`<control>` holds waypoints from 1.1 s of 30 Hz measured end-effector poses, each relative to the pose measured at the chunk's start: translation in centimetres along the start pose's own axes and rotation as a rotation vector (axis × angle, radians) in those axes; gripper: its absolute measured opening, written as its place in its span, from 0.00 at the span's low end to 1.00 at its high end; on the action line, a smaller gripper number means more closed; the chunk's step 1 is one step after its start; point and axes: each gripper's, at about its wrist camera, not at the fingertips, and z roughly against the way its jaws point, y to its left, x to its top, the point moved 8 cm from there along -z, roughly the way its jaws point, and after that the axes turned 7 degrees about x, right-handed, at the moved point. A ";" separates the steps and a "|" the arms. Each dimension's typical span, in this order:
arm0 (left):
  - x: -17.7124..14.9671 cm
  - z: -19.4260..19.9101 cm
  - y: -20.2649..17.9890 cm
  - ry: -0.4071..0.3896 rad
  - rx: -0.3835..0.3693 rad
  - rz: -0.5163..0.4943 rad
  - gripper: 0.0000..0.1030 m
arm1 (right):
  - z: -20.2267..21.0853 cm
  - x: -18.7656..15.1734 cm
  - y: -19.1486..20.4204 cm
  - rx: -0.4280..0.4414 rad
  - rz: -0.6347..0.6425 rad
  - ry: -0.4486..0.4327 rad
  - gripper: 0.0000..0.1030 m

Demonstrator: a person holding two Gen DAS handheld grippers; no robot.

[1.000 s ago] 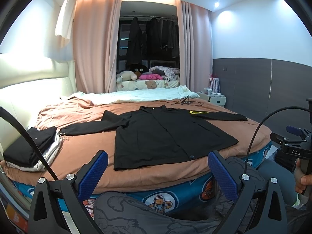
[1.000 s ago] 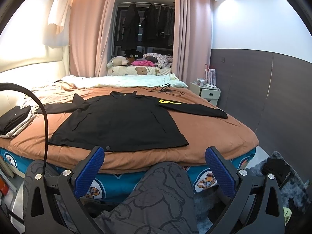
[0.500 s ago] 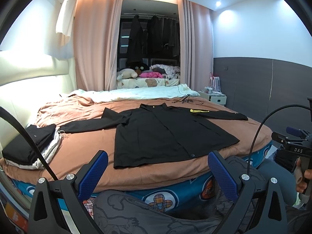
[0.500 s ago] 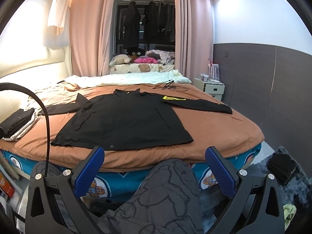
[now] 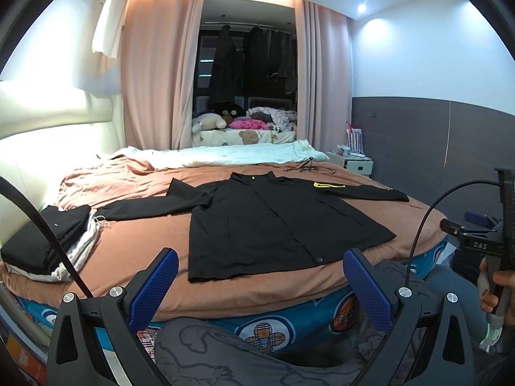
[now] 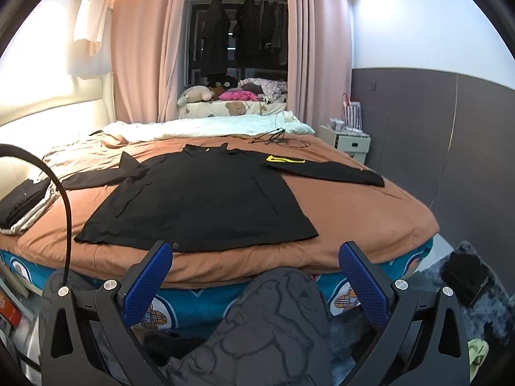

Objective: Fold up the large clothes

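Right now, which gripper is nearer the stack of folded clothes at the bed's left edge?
Left. The left gripper hovers open just off the bed's near edge, close to the folded stack. The right gripper, also open, is farther along that edge, past the black shirt.

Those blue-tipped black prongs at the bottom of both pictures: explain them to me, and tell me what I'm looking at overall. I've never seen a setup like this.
No robot here: a person holds a two-finger gripper in each hand, each with a wide-angle camera looking along its fingers. One picture comes from the left gripper, the other from the right gripper. The blue pads are the fingertips; both pairs stand wide apart and hold nothing.

Ahead is a bed with a brown cover. A black shirt lies flat on it, sleeves spread to both sides, not yet folded. A stack of folded clothes sits near the bed's left edge. The grey patterned fabric at the bottom seems to be the person's knee. In the left view, the right hand shows at the edge.
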 end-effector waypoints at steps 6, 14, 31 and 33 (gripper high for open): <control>0.6 -1.6 1.1 0.010 0.018 -0.002 1.00 | -2.6 0.8 0.9 0.019 0.009 0.000 1.00; 1.4 -5.8 2.8 0.041 0.024 0.027 1.00 | -6.5 2.0 1.0 0.061 0.020 0.028 1.00; 6.0 -22.1 12.5 0.175 0.131 0.146 0.97 | -20.9 8.5 2.4 0.256 0.075 0.102 1.00; 6.3 -23.4 13.9 0.189 0.155 0.149 0.96 | -22.7 9.4 2.5 0.285 0.072 0.111 1.00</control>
